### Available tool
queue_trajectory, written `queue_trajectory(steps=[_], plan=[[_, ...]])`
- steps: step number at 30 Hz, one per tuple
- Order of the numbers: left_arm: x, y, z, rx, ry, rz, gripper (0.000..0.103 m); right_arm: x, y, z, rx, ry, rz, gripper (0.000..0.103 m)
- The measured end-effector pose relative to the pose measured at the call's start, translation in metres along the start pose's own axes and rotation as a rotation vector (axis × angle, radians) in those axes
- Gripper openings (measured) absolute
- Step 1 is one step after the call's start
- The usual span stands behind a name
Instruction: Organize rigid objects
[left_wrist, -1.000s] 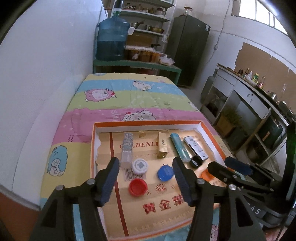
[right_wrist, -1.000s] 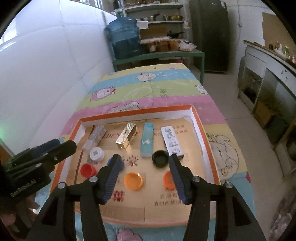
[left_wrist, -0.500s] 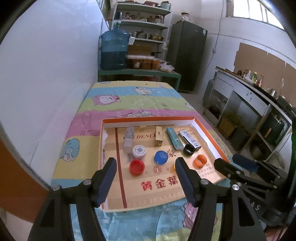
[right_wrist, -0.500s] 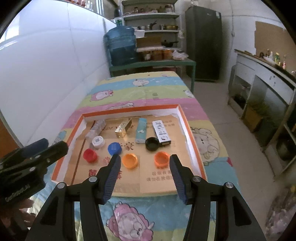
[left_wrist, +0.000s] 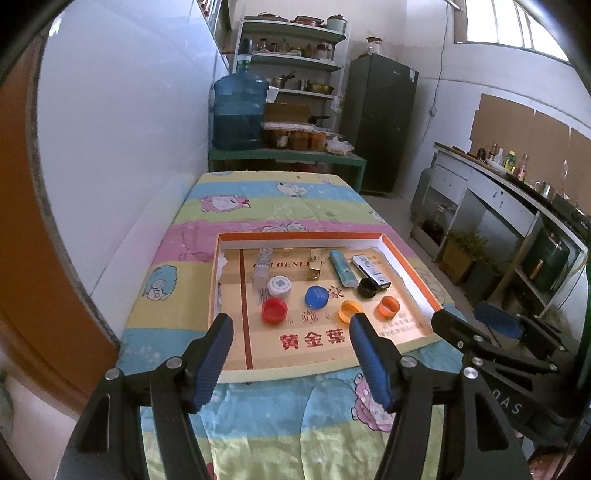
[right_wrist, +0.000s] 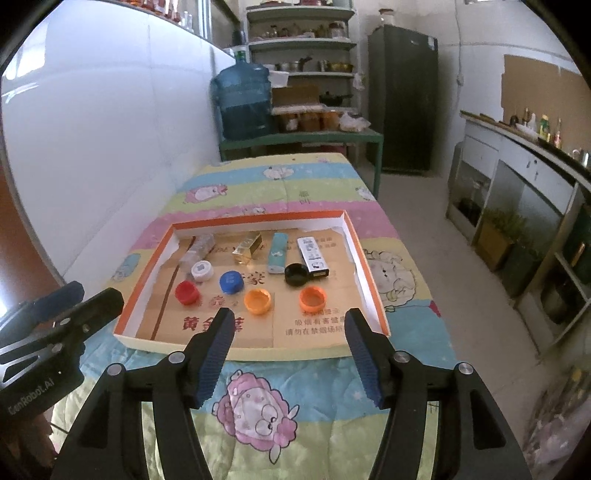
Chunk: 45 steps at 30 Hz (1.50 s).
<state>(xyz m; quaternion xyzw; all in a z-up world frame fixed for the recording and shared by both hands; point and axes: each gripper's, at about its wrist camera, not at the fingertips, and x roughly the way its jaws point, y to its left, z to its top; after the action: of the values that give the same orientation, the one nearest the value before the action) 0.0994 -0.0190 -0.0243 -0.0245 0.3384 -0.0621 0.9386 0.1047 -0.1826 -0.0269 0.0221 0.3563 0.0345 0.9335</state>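
An orange-rimmed cardboard tray (left_wrist: 413, 275) (right_wrist: 364, 266) lies on the bed. In it lie a red cap (left_wrist: 274, 310) (right_wrist: 186, 292), a white cap (left_wrist: 279, 286), a blue cap (left_wrist: 316, 296) (right_wrist: 231, 282), two orange caps (left_wrist: 349, 311) (right_wrist: 313, 298), a black cap (left_wrist: 368, 287) (right_wrist: 296, 274), a clear box (left_wrist: 263, 266), a gold box (right_wrist: 247, 248), a teal box (right_wrist: 277, 252) and a white box (right_wrist: 313, 256). My left gripper (left_wrist: 290, 363) is open and empty, near the tray's front edge. My right gripper (right_wrist: 290, 356) is open and empty, also in front of the tray.
The bed has a striped cartoon quilt (left_wrist: 273, 206) against a white wall on the left. A green bench with a blue water jug (left_wrist: 240, 110) stands behind it. A dark fridge (right_wrist: 404, 99) and a counter (right_wrist: 517, 173) line the right side across the floor aisle.
Both grippers have pulled back and up from over the tray, so the whole tray now sits farther ahead. Both stay open and empty.
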Motion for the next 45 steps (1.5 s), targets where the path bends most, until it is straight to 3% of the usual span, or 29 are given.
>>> queue_trajectory(steps=[9,20,45], plan=[[-0.028,-0.009,-0.008,0.005,-0.034,0.015,0.065,-0.029,0.003,-0.009,-0.014,-0.044,-0.01,0.064],[-0.061,-0.01,-0.018,-0.025,-0.094,0.098,0.065,-0.067,0.009,-0.02,-0.038,-0.097,-0.031,0.064],[-0.082,-0.012,-0.03,-0.025,-0.071,0.13,0.061,-0.097,0.023,-0.031,-0.061,-0.118,-0.036,0.064]])
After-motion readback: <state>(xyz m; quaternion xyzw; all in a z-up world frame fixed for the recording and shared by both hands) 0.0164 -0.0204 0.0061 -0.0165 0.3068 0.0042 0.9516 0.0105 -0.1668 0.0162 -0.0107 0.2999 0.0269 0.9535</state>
